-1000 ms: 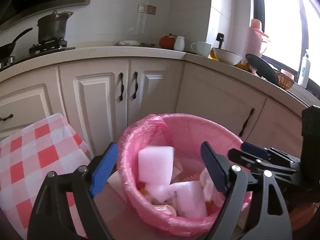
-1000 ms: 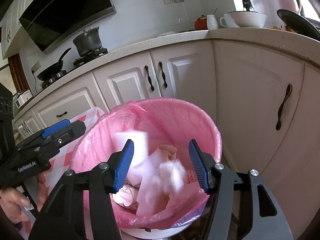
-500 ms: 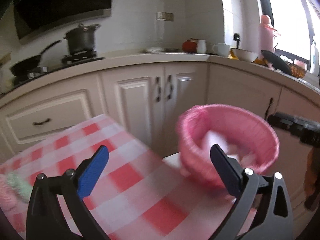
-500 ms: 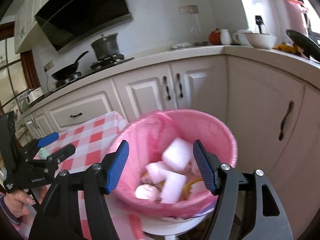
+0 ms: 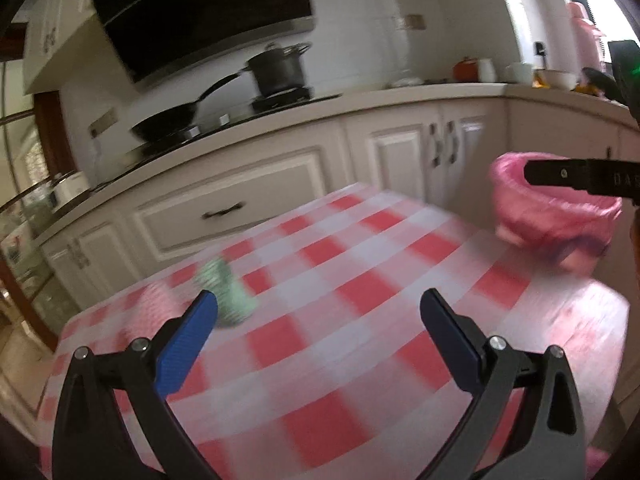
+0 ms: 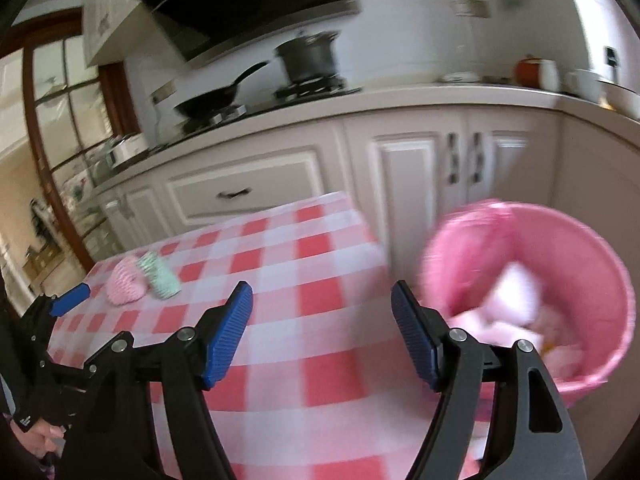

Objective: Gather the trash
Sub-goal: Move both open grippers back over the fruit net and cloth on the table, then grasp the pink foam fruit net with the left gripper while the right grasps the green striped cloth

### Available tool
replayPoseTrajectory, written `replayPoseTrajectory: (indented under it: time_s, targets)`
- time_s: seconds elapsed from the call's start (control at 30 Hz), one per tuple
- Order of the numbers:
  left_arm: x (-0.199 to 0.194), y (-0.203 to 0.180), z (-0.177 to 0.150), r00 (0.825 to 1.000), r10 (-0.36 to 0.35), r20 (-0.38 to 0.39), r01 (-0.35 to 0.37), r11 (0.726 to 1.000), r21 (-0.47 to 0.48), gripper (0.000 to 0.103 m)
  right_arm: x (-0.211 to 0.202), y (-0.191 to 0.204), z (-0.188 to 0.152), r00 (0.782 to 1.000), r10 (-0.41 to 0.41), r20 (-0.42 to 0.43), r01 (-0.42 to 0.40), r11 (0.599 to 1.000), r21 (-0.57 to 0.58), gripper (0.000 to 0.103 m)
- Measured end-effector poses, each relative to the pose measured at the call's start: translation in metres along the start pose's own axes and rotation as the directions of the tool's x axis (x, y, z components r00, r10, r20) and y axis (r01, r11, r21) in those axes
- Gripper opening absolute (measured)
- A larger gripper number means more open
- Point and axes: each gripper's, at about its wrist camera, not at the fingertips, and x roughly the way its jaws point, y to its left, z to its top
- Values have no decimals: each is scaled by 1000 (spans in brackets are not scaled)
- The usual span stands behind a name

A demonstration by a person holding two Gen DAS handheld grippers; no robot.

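Pink wad [image 6: 125, 282]: lay near the table's [image 6: 320, 292] far left corner, touching the mint wad [image 6: 159, 275].
Mint wad axis: ran slantwise; blurred.
Bin [image 6: 560, 280]: beside the table's right edge; contents smeared.
Left gripper [image 5: 318, 318]: spread wide, empty.
Right gripper [image 6: 322, 312]: just been opening, nothing between.

- Left gripper [image 5: 318, 312]: black angular plastic arms, flat blue ribbed pads, silver round screws at the pivots.
- Right gripper [image 6: 322, 316]: same black frame, blue ridged pads, silver screws, triangular cut-outs in the arms.
- White lettering on the black body, unreadable.
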Motion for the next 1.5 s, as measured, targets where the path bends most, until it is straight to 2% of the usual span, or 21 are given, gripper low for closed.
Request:
replayPoseTrajectory:
  time_s: [0.13,0.23,0.4,0.6,0.77,0.9,0.97,1.07,1.1,1.2,1.37,1.43,1.5]
  targets:
    - [-6,55,-21,996,79,-48,-83,993,-84,98,28,43,-2,998,55,-41,-57,997,-42,70]
    - [-7,95,-31,989,128,-77,-139,977,-161,98,49,72,-1,993,91,-75,-96,993,-66,70]
    - [4,155,-39,978,168,-122,-195,946,-258,98,92,119,-1,981,140,-137,-154,983,-100,70]
    - [21,193,-40,968,194,-158,-236,920,-314,98,150,169,-5,958,174,-229,-211,966,-147,70]
    - [32,204,-47,965,186,-183,-238,916,-322,98,196,202,-3,935,199,-292,-255,952,-168,70]
    - [43,211,-51,965,171,-197,-230,914,-334,98,227,216,0,918,206,-338,-278,944,-177,70]
    - [49,213,-52,967,157,-202,-220,911,-349,98,240,216,2,908,208,-364,-285,943,-172,65]
    - [59,214,-52,969,135,-207,-204,910,-361,98,246,212,3,904,214,-371,-296,938,-181,45]
    - [65,212,-50,969,128,-211,-198,912,-358,98,245,210,3,903,219,-371,-303,935,-185,32]
    - [79,209,-45,968,115,-222,-189,917,-350,98,234,202,4,918,209,-336,-293,930,-221,22]
    - [106,202,-35,962,102,-253,-188,920,-345,98,214,176,11,940,193,-281,-252,949,-191,21]
    - [119,200,-32,959,90,-267,-183,921,-345,93,209,170,12,944,188,-271,-243,952,-187,21]
    - [134,198,-32,950,80,-303,-187,921,-342,82,206,165,11,945,185,-270,-239,954,-181,21]
